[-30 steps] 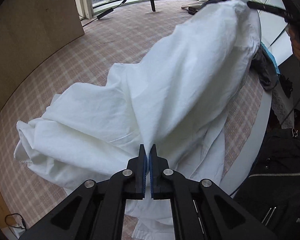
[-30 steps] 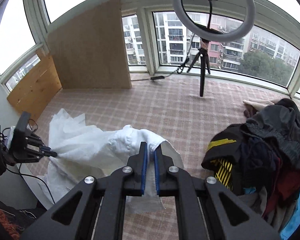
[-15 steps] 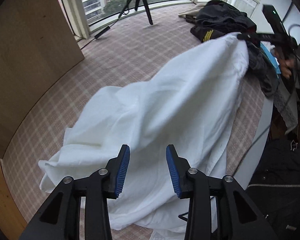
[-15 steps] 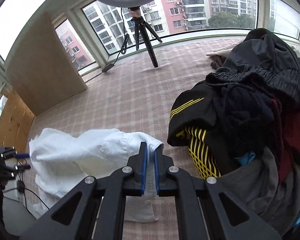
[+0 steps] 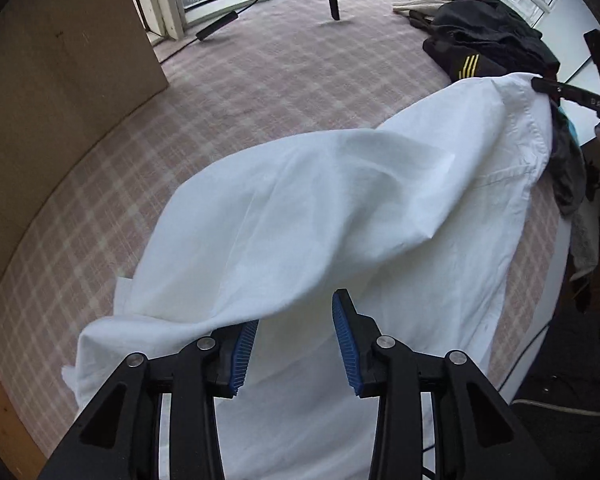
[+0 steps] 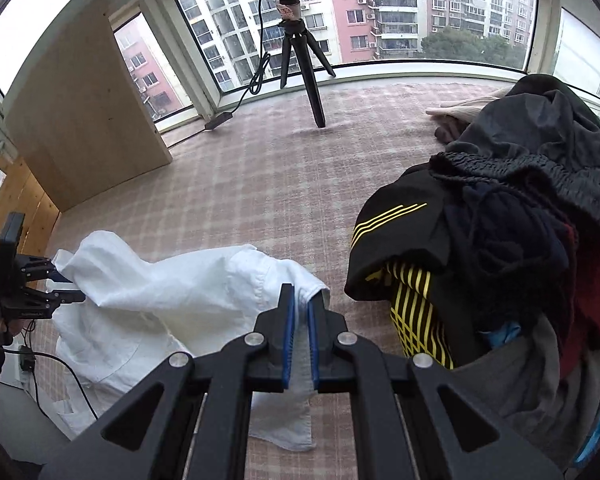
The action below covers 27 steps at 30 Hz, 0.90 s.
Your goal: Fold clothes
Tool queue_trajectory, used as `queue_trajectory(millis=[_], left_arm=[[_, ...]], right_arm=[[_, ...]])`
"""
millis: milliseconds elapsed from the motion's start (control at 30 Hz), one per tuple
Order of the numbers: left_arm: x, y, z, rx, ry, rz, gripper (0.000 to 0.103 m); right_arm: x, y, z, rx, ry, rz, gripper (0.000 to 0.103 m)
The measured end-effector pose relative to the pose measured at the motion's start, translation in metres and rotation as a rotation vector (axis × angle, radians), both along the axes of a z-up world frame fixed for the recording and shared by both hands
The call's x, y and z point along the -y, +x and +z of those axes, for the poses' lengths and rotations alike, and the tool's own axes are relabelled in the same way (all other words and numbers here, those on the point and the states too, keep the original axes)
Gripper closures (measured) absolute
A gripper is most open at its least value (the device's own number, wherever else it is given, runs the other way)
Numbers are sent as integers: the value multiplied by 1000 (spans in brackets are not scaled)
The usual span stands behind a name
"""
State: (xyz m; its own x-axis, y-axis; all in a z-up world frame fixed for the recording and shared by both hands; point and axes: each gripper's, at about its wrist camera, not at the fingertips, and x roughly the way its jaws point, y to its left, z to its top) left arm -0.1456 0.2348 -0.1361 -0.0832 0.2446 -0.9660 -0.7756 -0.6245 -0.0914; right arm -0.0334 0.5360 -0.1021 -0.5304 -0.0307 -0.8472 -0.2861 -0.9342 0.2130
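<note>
A white shirt (image 5: 320,208) is stretched over the pink checked tabletop (image 5: 260,80). My left gripper (image 5: 296,340) is open, its blue pads on either side of a fold at the shirt's near end, not holding it. My right gripper (image 6: 300,312) is shut on the white shirt (image 6: 160,292) at its other end and holds that end raised; it shows in the left wrist view (image 5: 540,82) at the far right. The left gripper also shows in the right wrist view (image 6: 60,286) at the far left, open at the shirt's edge.
A pile of dark clothes (image 6: 500,220) with a black and yellow striped garment lies at the right of the table. A ring-light tripod (image 6: 304,64) stands at the back by the window. A wooden board (image 6: 80,120) leans at the left. The table's edge (image 5: 548,300) runs along the right.
My left gripper has opened and let go of the shirt, then moved closer under its near fold. My right gripper keeps its hold and has lowered the shirt's far end.
</note>
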Motion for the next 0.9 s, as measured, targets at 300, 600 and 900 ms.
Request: queue_trajectory(millis=[300,600,900], left_arm=[[20,22,-25,8,-66,-34,59],[50,69,41,-123,106,21,103],[102,119,134,-338,261,146,103]], right_arm=[[2,-3,-2,-12,-4,-4,96],[31,-26,90,-194,152,76,97],[162,-45,321,-583,487,379,97]])
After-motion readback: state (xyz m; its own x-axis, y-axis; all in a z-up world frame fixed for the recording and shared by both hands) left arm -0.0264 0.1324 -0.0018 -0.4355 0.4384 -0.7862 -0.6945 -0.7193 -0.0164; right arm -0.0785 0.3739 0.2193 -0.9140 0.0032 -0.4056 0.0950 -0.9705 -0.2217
